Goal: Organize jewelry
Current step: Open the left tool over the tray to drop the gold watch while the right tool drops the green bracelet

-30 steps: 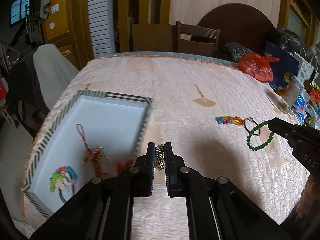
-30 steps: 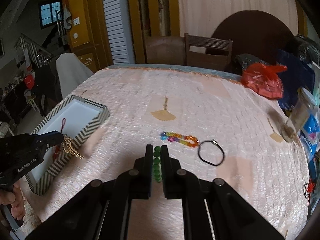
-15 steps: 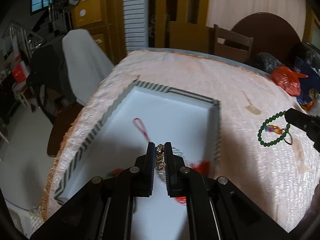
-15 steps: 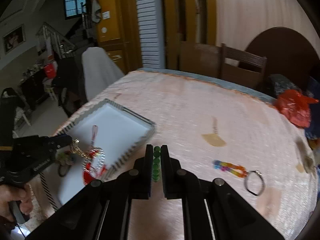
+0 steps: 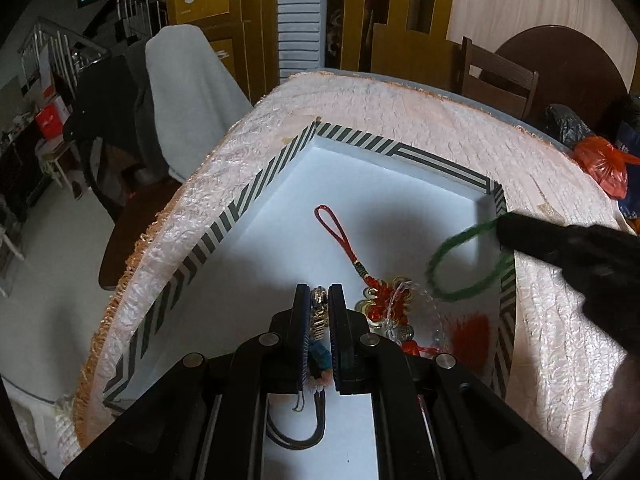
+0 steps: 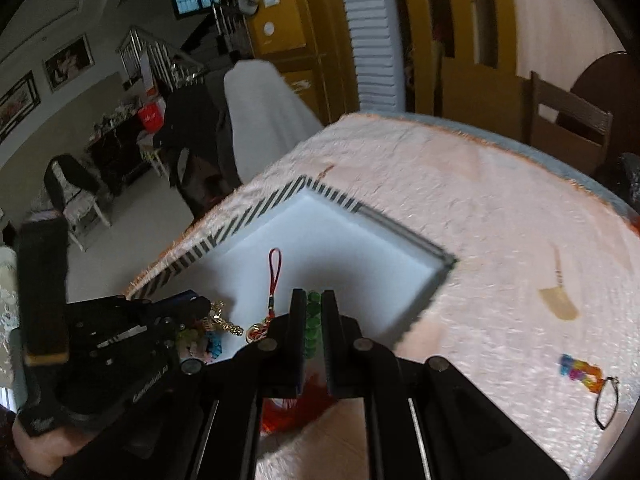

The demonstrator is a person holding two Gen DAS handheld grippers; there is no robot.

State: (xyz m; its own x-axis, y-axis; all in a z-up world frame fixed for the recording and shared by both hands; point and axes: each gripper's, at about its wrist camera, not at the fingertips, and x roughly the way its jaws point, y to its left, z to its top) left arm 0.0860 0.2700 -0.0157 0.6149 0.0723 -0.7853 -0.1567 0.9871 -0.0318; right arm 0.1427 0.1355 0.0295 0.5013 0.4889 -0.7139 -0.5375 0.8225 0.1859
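Two pieces carried over striped tray on worktop, for drop-off.
Left gripper: fingers pinched on gold chain. Right gripper: fingers nearly closed on green bead bracelet, dangling above the red knot charm in the tray.

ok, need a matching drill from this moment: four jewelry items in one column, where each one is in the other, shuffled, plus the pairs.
Items
1. green bead bracelet
2. gold chain
3. red knot charm
4. rainbow bracelet

Places
A. lying on the white floor of the striped box
B. on the pink tablecloth, outside the box
C. pinched in the left gripper, over the box
D. hanging from the right gripper, at the box's right wall

Pairs: 1-D, 2-C, 3-A, 4-B
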